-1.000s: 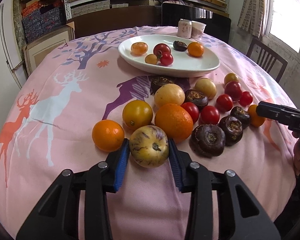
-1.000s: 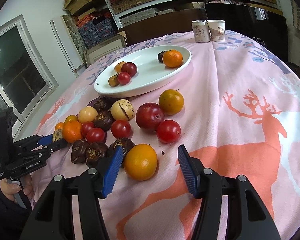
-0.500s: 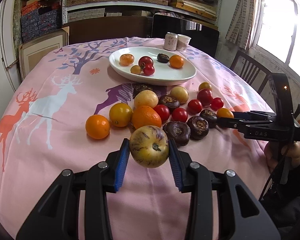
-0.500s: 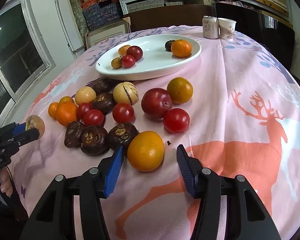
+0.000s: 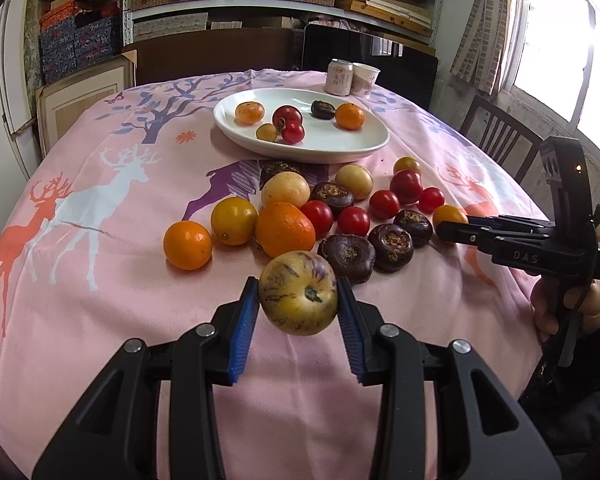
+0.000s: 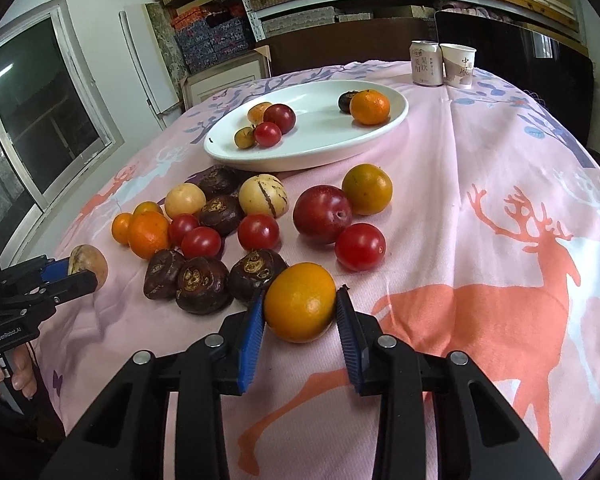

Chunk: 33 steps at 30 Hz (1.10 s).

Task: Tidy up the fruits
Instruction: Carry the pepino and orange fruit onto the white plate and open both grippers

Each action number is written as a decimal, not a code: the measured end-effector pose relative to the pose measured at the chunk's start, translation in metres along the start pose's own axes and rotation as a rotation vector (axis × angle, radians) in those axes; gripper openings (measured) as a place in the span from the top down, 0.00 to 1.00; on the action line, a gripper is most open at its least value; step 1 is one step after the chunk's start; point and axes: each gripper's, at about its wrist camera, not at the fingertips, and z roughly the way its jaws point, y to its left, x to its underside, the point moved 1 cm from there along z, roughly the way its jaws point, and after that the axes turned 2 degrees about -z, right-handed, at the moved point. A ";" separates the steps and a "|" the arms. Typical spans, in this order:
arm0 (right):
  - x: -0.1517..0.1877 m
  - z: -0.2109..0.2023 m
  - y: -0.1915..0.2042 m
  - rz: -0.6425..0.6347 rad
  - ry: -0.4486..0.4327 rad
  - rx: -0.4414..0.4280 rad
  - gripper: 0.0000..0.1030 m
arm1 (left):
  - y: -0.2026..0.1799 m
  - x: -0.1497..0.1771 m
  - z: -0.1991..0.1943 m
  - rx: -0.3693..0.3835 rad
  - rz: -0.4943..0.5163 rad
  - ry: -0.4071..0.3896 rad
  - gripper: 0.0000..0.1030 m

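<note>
The left gripper [image 5: 298,312] pinches a purple-streaked pepino melon [image 5: 298,293], lifted above the pink deer tablecloth [image 5: 100,300]. The right gripper [image 6: 300,314] has just been closing, and its blue pads now press an orange [image 6: 300,302] on the cloth. The white plate [image 6: 320,152] lies at 12 o'clock beyond the loose fruits.

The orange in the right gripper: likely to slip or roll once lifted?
The orange looks round and smooth-skinned, so it would probably roll if released on the cloth. The right gripper pads press it at its widest part, which likely holds. It seems firm, not fragile.
</note>
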 end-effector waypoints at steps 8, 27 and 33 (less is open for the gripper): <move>0.000 -0.004 -0.001 0.008 -0.020 0.003 0.65 | 0.000 0.000 -0.001 0.000 -0.005 -0.004 0.63; -0.027 -0.042 -0.010 0.028 -0.113 -0.028 0.65 | -0.003 -0.043 -0.012 0.012 0.008 -0.058 0.63; -0.054 -0.058 -0.019 0.013 -0.161 -0.006 0.65 | 0.001 -0.079 -0.005 0.000 0.010 -0.077 0.63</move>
